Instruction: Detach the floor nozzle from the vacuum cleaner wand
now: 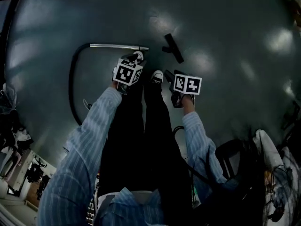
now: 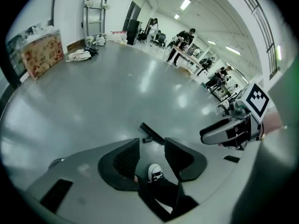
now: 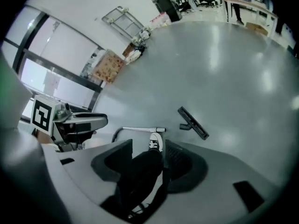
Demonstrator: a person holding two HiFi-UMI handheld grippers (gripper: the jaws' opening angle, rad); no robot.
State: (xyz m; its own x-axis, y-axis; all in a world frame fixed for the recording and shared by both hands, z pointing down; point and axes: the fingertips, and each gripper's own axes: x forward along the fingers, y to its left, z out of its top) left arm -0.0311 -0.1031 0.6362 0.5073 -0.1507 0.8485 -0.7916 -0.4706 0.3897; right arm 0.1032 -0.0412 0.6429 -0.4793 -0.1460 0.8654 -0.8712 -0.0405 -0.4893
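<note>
The black floor nozzle (image 1: 173, 47) lies alone on the grey floor, apart from the chrome wand (image 1: 117, 46), whose black hose (image 1: 73, 86) curves down the left. A clear gap separates the wand's end from the nozzle. My left gripper (image 1: 137, 57) hovers open by the wand's end, holding nothing. My right gripper (image 1: 168, 74) is open and empty too, just short of the nozzle. The left gripper view shows its jaws (image 2: 152, 146) apart, the nozzle (image 2: 152, 133) beyond them. In the right gripper view the jaws (image 3: 148, 148) frame a shoe (image 3: 156, 142), with wand (image 3: 140, 129) and nozzle (image 3: 193, 123) ahead.
The person's black-trousered legs and white-toed shoes (image 1: 157, 76) stand between the grippers. A cardboard box (image 2: 42, 55) and a metal cart (image 2: 93, 13) stand by the far wall. People work at tables (image 2: 184, 41) at the back. Bags and cables (image 1: 270, 159) lie at lower right.
</note>
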